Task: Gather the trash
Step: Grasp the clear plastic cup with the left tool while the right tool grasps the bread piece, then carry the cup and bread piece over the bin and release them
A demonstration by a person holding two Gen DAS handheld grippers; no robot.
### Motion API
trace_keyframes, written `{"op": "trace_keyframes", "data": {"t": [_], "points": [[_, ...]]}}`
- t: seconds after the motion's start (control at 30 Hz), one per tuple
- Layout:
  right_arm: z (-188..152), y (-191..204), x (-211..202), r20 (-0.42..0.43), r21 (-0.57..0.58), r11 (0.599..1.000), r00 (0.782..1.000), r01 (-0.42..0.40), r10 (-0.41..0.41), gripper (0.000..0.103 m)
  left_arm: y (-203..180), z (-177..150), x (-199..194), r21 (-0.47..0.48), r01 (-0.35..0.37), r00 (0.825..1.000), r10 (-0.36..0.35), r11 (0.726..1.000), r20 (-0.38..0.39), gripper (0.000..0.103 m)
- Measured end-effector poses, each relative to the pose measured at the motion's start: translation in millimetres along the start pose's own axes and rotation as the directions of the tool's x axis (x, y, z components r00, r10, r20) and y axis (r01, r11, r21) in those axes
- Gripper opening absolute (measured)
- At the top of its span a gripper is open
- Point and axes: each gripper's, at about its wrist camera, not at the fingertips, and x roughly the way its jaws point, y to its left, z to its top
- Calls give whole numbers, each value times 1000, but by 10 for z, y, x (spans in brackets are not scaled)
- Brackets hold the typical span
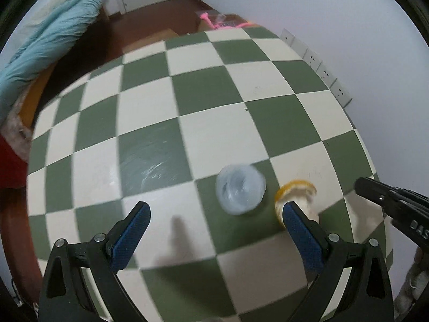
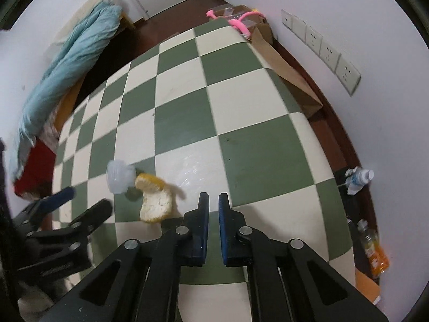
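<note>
A: Where is the trash?

B: A see-through crumpled plastic cup (image 1: 240, 189) lies on its side on the green and cream checked desk (image 1: 203, 88). Just beside it, maybe touching, is a curled yellow and white piece of fruit peel (image 1: 295, 191).

A: What are the tongs doing?

B: The left tongs (image 1: 215, 213) are spread wide, with nothing in them. The cup sits in front of the gap, and one blue pad (image 1: 301, 238) covers part of the peel. The right tongs (image 2: 213, 201) are pulled narrow, with only a thin gap and nothing in it. They are over the desk, near the peel but apart from it.

A: What else is around?

B: A light blue blanket (image 2: 72, 61) lies on a bed past the desk's left side. A brown cardboard box with pink things on it (image 2: 246, 24) sits at the far end. White wall sockets (image 2: 321, 45) line the wall on the right.

A: Does one camera see more?

B: Yes. Only the right one shows the floor by the wall. A crushed clear bottle (image 2: 358, 178) and a bottle of orange drink (image 2: 374, 252) lie there. It shows the whole peel too.
</note>
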Motion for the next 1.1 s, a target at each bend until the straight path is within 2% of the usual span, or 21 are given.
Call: {"op": "trace_keyframes", "data": {"t": [0.07, 0.13, 0.17, 0.2, 0.23, 0.37, 0.4, 0.47, 0.53, 0.6, 0.73, 0.87, 0.9, 0.93, 1.0, 1.1], "points": [[52, -72, -9, 5, 11, 1000, 1000, 6, -6, 8, -2, 49, 114, 1, 39, 999, -39, 999, -29, 95], [96, -152, 5, 6, 34, 999, 1000, 9, -9, 8, 12, 85, 200, -8, 73, 997, -73, 997, -39, 65], [107, -175, 21, 0, 43, 999, 1000, 10, -10, 8, 23, 102, 209, -21, 80, 996, -81, 997, -31, 64], [120, -200, 33, -3, 52, 999, 1000, 14, -13, 8, 22, 113, 197, -24, 96, 995, -97, 995, -19, 54], [135, -220, 49, -7, 60, 998, 1000, 12, -12, 8, 19, 124, 194, -26, 107, 994, -107, 994, -17, 40], [163, -237, 64, -8, 79, 997, 1000, 4, -3, 10, 48, 107, 136, -39, 101, 995, -101, 994, -9, 40], [170, -223, 55, -6, 82, 997, 1000, -2, 3, 15, 67, 89, 113, -40, 84, 996, -85, 996, -5, 40], [174, -186, 28, 2, 86, 996, 1000, -24, 24, 31, 143, 21, 10, -51, 16, 1000, -15, 999, 16, 40], [161, -109, -1, 13, 88, 993, 997, -76, 75, 52, 237, -66, -97, -64, -62, 998, 64, 996, 31, 40], [144, 6, 12, 11, 74, 989, 992, -127, 127, 54, 363, -173, -202, -89, -131, 989, 137, 987, 54, 40], [110, 310, 161, -18, 13, 987, 987, -159, 159, 54, 663, -443, -307, -130, -232, 969, 240, 964, 51, 40], [114, 532, 434, -32, -24, 993, 993, -112, 112, 53, 807, -598, -268, -174, -259, 964, 266, 950, 20, 40], [109, 568, 459, -26, -36, 995, 995, -93, 92, 47, 837, -637, -276, -183, -265, 962, 272, 947, 18, 40], [108, 640, 442, 14, -67, 995, 997, -72, 73, 19, 862, -672, -293, -195, -269, 961, 277, 943, 18, 40], [95, 779, 477, 21, -120, 993, 1000, -4, 7, 14, 901, -706, -312, -216, -266, 961, 276, 939, 17, 40], [55, 838, 410, 39, -119, 993, 999, -5, 10, 13, 965, -825, -456, -249, -257, 962, 272, 934, 31, 40]]}}
